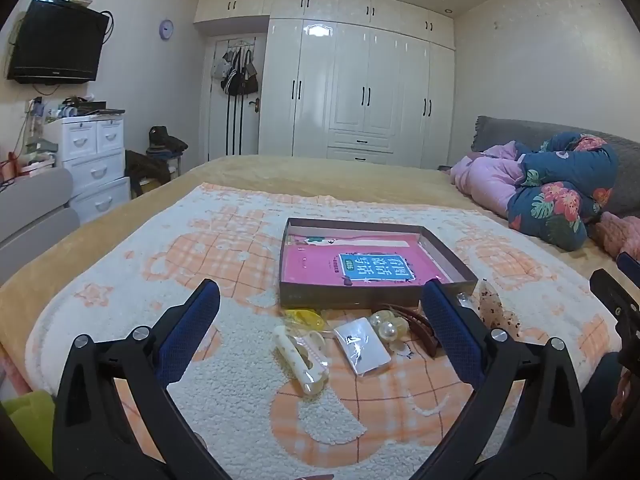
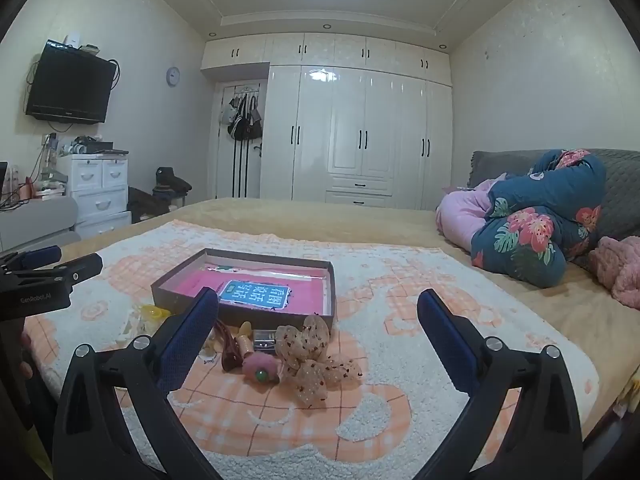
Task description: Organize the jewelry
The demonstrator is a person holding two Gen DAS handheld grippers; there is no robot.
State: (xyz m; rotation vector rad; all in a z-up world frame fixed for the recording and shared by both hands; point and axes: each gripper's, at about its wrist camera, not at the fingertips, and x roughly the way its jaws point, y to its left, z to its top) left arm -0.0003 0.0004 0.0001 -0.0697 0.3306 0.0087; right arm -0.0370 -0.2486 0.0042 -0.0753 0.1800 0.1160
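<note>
A shallow brown box with a pink book inside lies on the blanket; it also shows in the right wrist view. In front of it lies a heap of accessories: a cream hair clip, a small clear bag, pearl beads, a brown claw clip, a yellow piece. The right wrist view shows a speckled fabric bow, a pink felt ball and the brown clip. My left gripper is open and empty above the heap. My right gripper is open and empty above the bow.
The bed carries a white-and-orange blanket. Folded floral and pink quilts lie at the right. White drawers stand at the left, a wardrobe at the back. The other gripper shows at the left edge.
</note>
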